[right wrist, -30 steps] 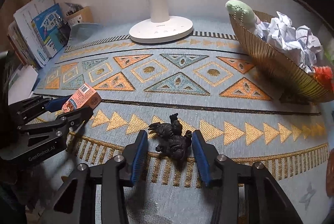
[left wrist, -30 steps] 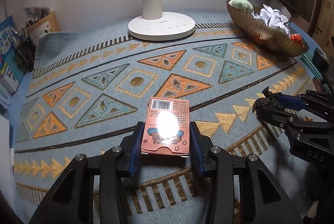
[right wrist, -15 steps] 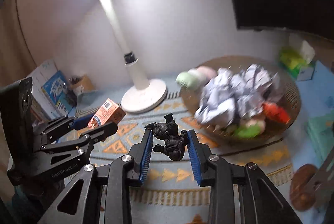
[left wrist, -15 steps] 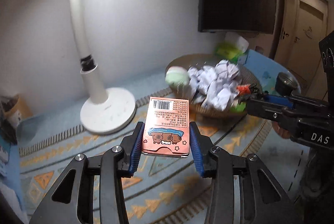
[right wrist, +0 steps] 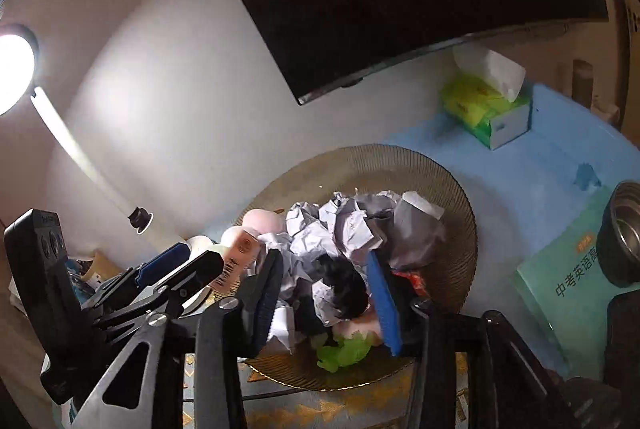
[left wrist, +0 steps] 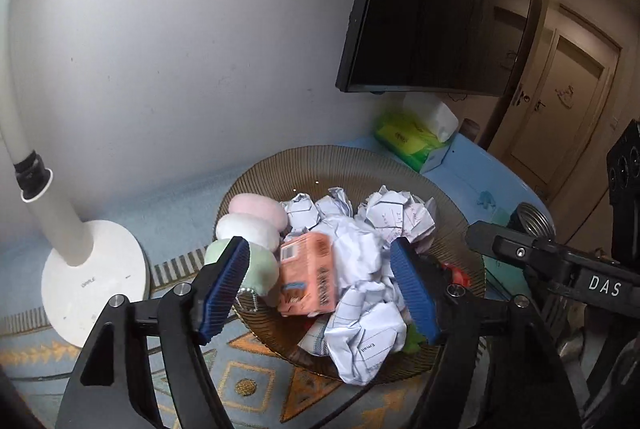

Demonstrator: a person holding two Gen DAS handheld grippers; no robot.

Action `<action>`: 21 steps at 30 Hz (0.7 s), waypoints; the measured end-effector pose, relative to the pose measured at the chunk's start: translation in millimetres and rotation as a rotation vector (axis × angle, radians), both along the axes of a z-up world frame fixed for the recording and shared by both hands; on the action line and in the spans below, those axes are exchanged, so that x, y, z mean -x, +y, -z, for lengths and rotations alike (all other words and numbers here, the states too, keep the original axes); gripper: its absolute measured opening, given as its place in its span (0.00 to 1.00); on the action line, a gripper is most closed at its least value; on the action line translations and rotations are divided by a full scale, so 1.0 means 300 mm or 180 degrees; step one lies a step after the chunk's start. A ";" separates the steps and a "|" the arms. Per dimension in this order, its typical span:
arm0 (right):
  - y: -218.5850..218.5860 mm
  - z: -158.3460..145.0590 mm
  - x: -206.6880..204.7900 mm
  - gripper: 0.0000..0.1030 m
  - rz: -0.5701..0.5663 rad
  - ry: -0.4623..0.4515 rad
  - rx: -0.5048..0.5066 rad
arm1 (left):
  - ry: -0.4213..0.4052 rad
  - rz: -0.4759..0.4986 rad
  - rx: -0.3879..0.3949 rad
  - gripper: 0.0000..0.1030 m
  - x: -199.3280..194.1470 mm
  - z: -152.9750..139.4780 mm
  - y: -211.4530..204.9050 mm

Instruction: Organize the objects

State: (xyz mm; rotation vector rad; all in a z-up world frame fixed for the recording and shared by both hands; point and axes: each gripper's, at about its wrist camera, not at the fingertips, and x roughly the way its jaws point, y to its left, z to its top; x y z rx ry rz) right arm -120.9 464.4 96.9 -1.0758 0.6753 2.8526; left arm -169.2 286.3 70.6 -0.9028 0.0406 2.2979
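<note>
Over the basket [left wrist: 448, 197], your 2 grippers' jaws have just been opening: left gripper [left wrist: 324, 289] wide, pink box [left wrist: 308, 277] dropped on paper; right gripper [right wrist: 324, 293] apart, black toy [right wrist: 344, 285] released. Next: pull back, fetch remaining items.

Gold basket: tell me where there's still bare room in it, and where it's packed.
The gold basket is bare along its far inner wall, between the rim and the crumpled paper balls. The middle and near side are crowded: pastel plush balls on the left, the orange carton against them, paper heaped across. Outside, the blue tabletop between basket and tissue box is bare.
</note>
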 end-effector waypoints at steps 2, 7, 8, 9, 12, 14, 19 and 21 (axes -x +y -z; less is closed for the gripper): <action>0.010 0.022 -0.006 0.52 0.0014 -0.0019 0.0025 | -0.0060 -0.0015 -0.0022 0.69 -0.002 0.016 -0.017; -0.011 0.042 -0.042 0.53 -0.0046 -0.0045 0.0106 | -0.0057 -0.0097 -0.0060 0.69 -0.052 0.017 -0.105; -0.029 0.038 -0.052 0.53 -0.0084 -0.0030 0.0096 | -0.0051 -0.0132 -0.0050 0.69 -0.065 0.013 -0.126; -0.051 0.032 -0.061 0.54 -0.0129 -0.0019 0.0077 | -0.0026 -0.0176 -0.0040 0.69 -0.081 0.007 -0.152; -0.136 0.009 -0.093 0.59 -0.0296 0.0034 -0.0002 | 0.0047 -0.0317 -0.0049 0.69 -0.133 -0.019 -0.253; -0.199 -0.008 -0.118 0.60 -0.0427 0.0084 -0.0037 | 0.0079 -0.0427 -0.0064 0.69 -0.168 -0.036 -0.323; -0.394 -0.007 -0.180 0.64 -0.0757 0.0145 -0.0162 | 0.0163 -0.0833 0.0127 0.70 -0.279 -0.040 -0.515; -0.478 0.034 -0.197 0.64 -0.0894 0.0079 -0.0205 | 0.0151 -0.1012 0.0291 0.76 -0.326 -0.006 -0.595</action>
